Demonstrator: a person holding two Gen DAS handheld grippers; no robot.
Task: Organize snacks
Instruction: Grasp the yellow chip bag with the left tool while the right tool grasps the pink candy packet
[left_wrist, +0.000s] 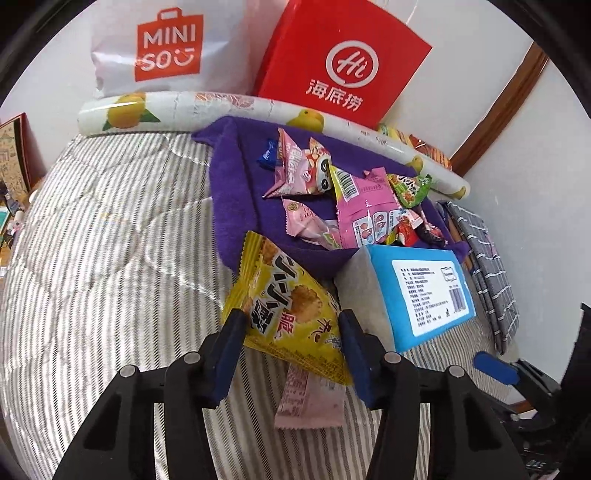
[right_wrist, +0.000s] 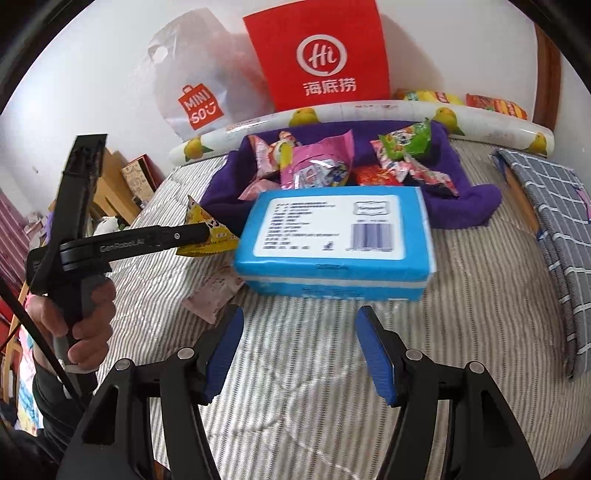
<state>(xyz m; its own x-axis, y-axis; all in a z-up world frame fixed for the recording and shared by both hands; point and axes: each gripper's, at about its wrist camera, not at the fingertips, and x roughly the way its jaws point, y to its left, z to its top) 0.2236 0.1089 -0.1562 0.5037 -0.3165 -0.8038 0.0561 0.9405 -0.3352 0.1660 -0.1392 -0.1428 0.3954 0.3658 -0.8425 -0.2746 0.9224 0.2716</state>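
The left gripper has its fingers clenched on a yellow snack packet, lifted just above the striped bed, beside the blue box. A pink packet lies on the bed under it. The right gripper hovers in front of the blue box, its fingers released and holding nothing. More snacks are piled on the purple towel.

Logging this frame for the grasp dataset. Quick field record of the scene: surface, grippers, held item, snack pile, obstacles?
surface: striped quilt
left gripper: shut on yellow snack packet, lifted off the quilt
right gripper: open, empty, facing blue tissue pack
under packet: pink snack packet on the quilt
snack pile: on purple towel behind the tissue pack
background: red bag, white Miniso bag
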